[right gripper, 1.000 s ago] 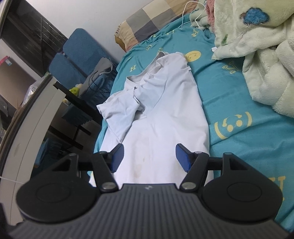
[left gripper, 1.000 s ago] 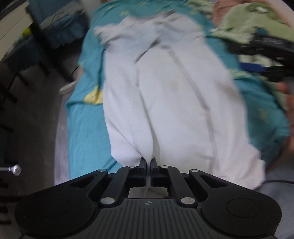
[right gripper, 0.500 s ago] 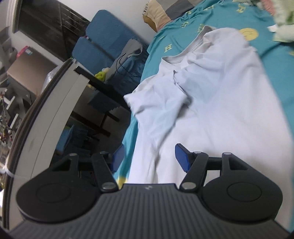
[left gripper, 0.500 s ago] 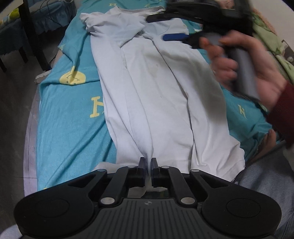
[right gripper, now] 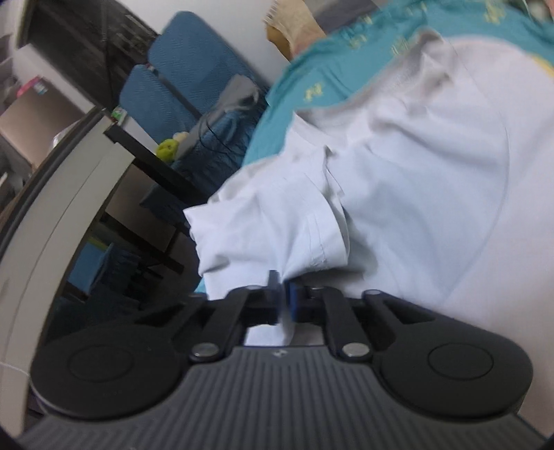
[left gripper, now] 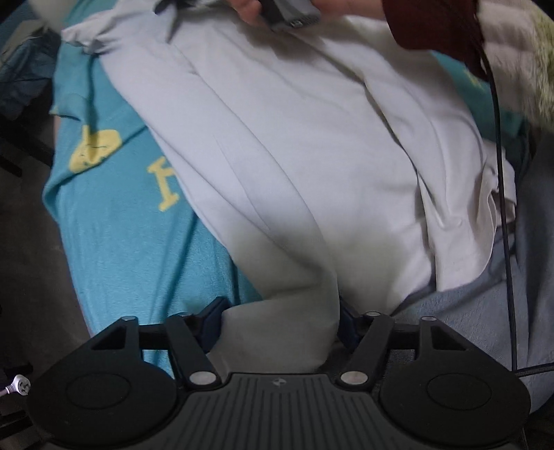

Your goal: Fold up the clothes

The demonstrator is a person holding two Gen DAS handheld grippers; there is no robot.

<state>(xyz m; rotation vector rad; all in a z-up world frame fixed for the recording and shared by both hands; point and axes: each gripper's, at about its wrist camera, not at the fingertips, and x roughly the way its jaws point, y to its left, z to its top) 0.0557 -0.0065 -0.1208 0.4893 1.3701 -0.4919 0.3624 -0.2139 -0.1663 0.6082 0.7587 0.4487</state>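
White shirt [left gripper: 311, 145] lies lengthwise on the bed [left gripper: 121, 225]. Left tongs [left gripper: 280, 323] at its 6 o'clock hem, jaws opening, a fold between them. Right tongs [right gripper: 283, 294] are clamped on the sleeve [right gripper: 270, 228] at 12 o'clock.

Bedroom: bedsheet [left gripper: 121, 242], pillow [right gripper: 294, 31]

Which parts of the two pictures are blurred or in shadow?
Left wrist view: the white cotton T-shirt is fairly sharp but shadowed near the left gripper; the hand at the top is smeared. Right wrist view: motion blur smears the teal bedsheet and shirt collar.
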